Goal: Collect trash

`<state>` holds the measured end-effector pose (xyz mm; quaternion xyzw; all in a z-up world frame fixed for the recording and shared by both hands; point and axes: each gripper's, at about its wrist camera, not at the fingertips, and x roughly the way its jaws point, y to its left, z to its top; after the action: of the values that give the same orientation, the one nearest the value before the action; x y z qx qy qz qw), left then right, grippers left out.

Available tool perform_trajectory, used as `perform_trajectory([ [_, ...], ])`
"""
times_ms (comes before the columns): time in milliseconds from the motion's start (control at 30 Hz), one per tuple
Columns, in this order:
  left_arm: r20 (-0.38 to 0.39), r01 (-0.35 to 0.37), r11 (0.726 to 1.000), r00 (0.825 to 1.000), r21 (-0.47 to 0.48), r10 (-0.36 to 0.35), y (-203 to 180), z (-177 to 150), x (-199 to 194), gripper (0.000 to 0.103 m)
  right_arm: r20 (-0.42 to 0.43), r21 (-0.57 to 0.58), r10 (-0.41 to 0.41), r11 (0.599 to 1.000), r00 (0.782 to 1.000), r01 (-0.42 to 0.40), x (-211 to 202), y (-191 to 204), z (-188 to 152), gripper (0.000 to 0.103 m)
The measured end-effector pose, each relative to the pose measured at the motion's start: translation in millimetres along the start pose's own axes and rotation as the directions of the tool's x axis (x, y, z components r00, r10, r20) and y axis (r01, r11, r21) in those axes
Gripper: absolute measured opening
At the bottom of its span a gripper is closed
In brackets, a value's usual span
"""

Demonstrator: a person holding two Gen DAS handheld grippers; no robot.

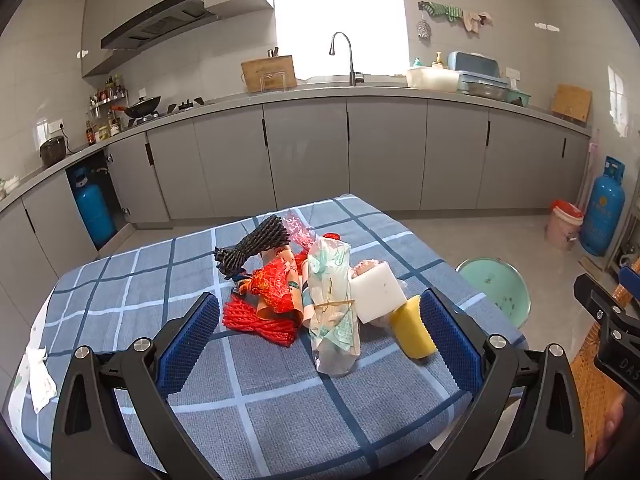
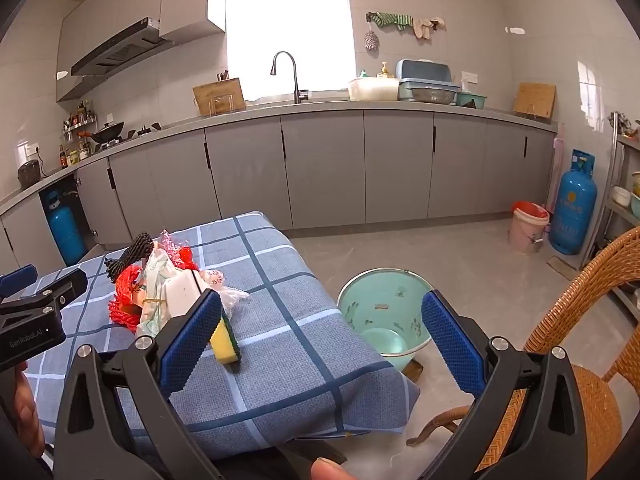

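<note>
Kitchen table [image 1: 280,408] with a blue checked cloth holds my whole trash pile [image 1: 320,300] (nets, wrappers, sponges). Green bucket [image 2: 380,312] beside it looks empty. Left gripper [image 1: 320,340] and right gripper [image 2: 320,340] both gape wide, holding nothing. All still to do.

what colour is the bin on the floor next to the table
Pale mint green bin, with small dark markings inside; the right wrist view shows it best.
</note>
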<state>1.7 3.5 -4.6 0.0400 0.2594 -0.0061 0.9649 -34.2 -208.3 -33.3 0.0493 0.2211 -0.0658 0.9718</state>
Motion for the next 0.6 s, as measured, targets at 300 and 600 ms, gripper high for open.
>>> perform_trajectory([
  [300,-0.002,-0.003,1.000,1.000,0.010,0.003,-3.9,0.3,-0.5,0.099,0.001,0.002,0.009,1.000,1.000,-0.009,5.3,-0.4,-2.3,0.098],
  [600,-0.003,-0.003,1.000,1.000,0.011,0.004,-3.2,-0.3,0.5,0.099,0.002,0.002,0.015,1.000,1.000,-0.015,6.8,0.2,-2.9,0.098],
])
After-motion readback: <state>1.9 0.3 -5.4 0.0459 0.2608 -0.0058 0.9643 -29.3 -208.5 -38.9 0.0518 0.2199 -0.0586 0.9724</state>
